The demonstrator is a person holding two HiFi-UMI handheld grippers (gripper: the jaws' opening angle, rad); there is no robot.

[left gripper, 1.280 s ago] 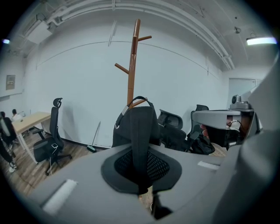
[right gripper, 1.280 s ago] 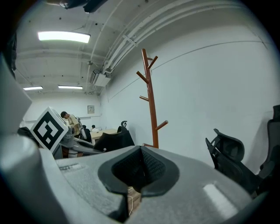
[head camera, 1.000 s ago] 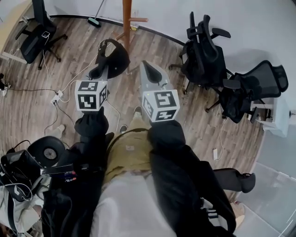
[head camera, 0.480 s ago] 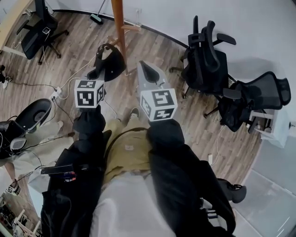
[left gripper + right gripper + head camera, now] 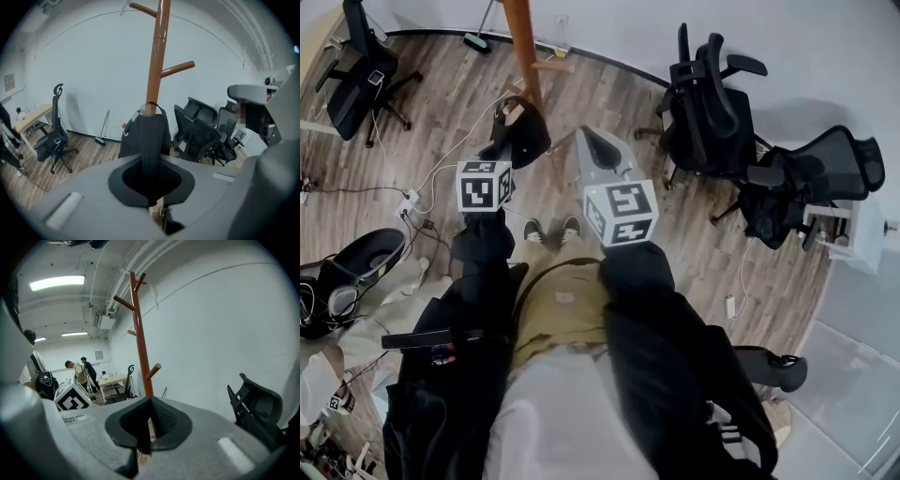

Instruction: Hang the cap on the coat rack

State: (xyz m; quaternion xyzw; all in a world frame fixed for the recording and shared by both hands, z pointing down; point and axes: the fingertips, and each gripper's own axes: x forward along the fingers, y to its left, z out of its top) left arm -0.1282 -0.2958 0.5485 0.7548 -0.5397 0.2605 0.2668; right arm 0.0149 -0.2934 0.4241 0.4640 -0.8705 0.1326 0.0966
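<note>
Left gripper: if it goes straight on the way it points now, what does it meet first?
Probably the pole of the coat rack, which stands right behind the cap it holds; the depth is hard to judge.

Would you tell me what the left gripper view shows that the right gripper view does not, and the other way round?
Only the left gripper view: the cap, clamped in the left gripper's shut jaws, in front of the coat rack.
Only the right gripper view: the right gripper shut on nothing, ceiling lights, people by a far desk, and the left gripper's marker cube.
Both: the coat rack, the white wall and office chairs.
</note>
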